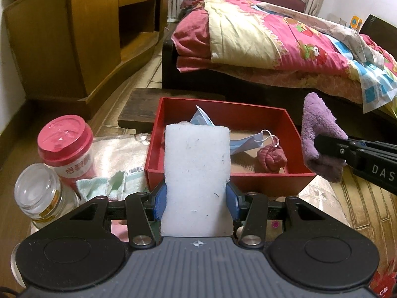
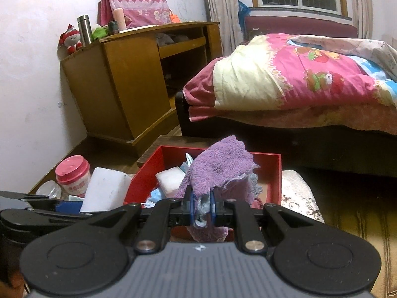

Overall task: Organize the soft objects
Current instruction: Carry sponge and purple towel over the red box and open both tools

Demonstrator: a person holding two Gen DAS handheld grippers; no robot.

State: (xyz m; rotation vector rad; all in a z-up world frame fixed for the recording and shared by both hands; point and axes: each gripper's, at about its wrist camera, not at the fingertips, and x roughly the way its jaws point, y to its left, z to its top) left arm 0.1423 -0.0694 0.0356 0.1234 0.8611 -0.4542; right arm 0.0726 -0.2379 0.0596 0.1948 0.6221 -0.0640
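My left gripper (image 1: 196,198) is shut on a white sponge block (image 1: 197,173), held upright just in front of the red box (image 1: 270,181). My right gripper (image 2: 201,208) is shut on a purple fluffy cloth (image 2: 218,168), held at the box's right side; it also shows in the left wrist view (image 1: 320,134). Inside the box lie a blue face mask (image 1: 245,142), a dark red knitted ball (image 1: 271,157) and, in the right wrist view, another white sponge (image 2: 171,177). The left gripper's sponge shows in the right wrist view (image 2: 104,188).
Left of the box stand a pink-lidded cup (image 1: 67,146) and a glass jar (image 1: 37,193), with a light green cloth (image 1: 104,186) and a white towel (image 1: 116,151). A bed with a pink quilt (image 1: 273,39) is behind, a wooden cabinet (image 1: 74,37) at left.
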